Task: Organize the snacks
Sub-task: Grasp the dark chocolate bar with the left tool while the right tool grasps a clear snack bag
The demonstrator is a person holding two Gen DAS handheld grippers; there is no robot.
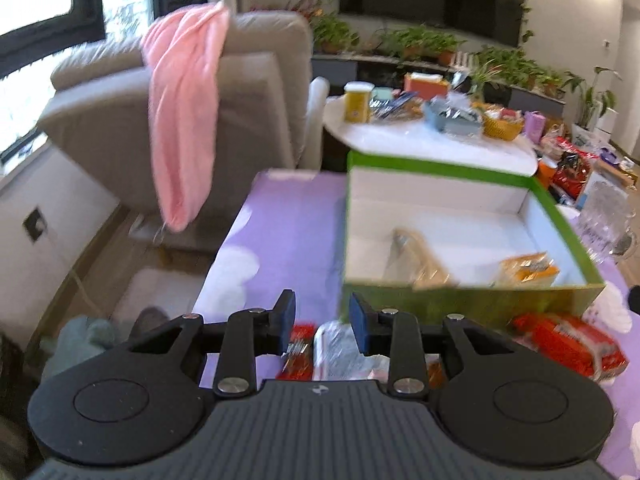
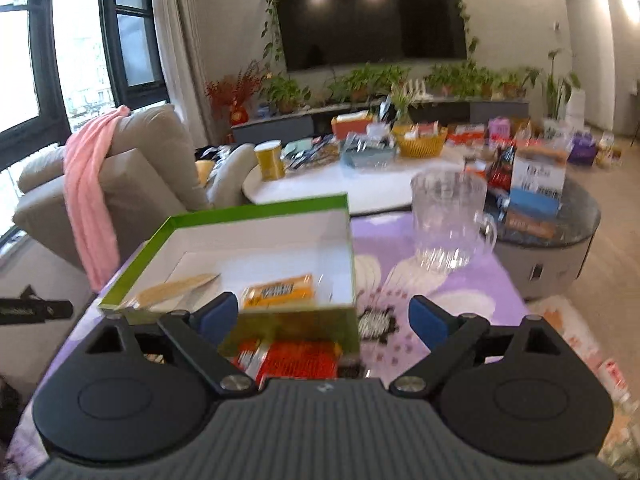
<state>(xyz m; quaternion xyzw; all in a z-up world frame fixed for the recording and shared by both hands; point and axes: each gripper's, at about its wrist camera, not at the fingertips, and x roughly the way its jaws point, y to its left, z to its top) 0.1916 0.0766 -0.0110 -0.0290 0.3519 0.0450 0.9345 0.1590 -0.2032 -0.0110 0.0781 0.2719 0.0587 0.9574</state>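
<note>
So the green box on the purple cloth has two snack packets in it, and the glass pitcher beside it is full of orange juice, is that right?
Not quite. The glass pitcher is empty and clear, with no juice in it; the right wrist view shows this best. The rest holds: the green box sits on the purple cloth and holds two snack packets, a tan one and an orange one.

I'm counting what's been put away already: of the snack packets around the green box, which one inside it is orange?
The orange-and-yellow packet lying flat on the white floor of the green-rimmed cardboard box, at its near right corner. Its boxmate is a pale tan packet; the red packet lies outside on the purple cloth.
</note>
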